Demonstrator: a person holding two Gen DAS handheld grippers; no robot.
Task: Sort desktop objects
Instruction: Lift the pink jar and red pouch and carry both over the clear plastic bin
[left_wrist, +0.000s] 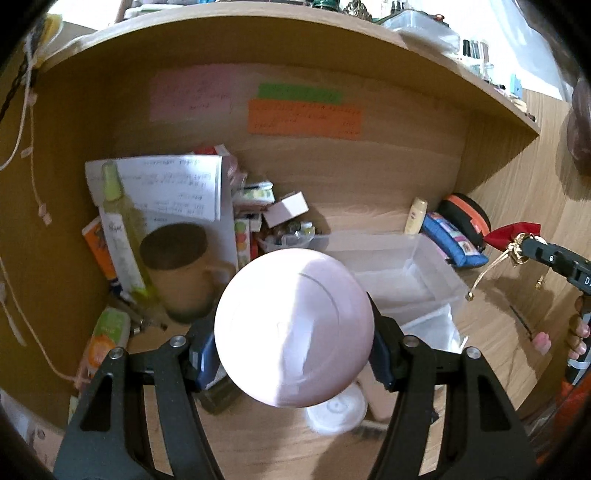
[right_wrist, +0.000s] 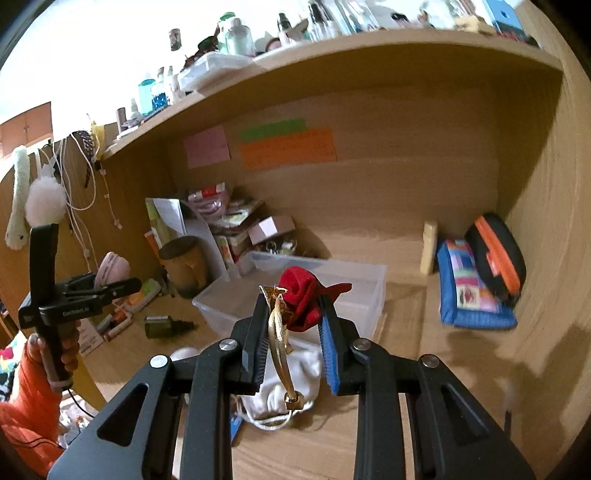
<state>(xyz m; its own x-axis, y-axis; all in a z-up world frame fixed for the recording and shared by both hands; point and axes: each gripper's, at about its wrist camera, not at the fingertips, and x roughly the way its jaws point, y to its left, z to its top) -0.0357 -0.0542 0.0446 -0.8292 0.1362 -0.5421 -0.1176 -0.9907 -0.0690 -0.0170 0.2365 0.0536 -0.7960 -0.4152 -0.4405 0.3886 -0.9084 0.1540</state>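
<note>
The left gripper (left_wrist: 295, 334) is clamping a round pink case (left_wrist: 294, 334) by its curved rim, risking slippage, while the right gripper (right_wrist: 295, 325) is pinching a red pouch (right_wrist: 301, 301) whose dangling gold cord (right_wrist: 281, 354) is risking a snag on the clear bin (right_wrist: 354, 273)

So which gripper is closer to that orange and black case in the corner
The right. The right gripper, shut on a red pouch, is over the clear bin's right side, toward the case. The left gripper, holding a pink disc, is farther left.

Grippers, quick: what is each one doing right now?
Left gripper: closed on a round pink case.
Right gripper: closed on a red pouch.
</note>
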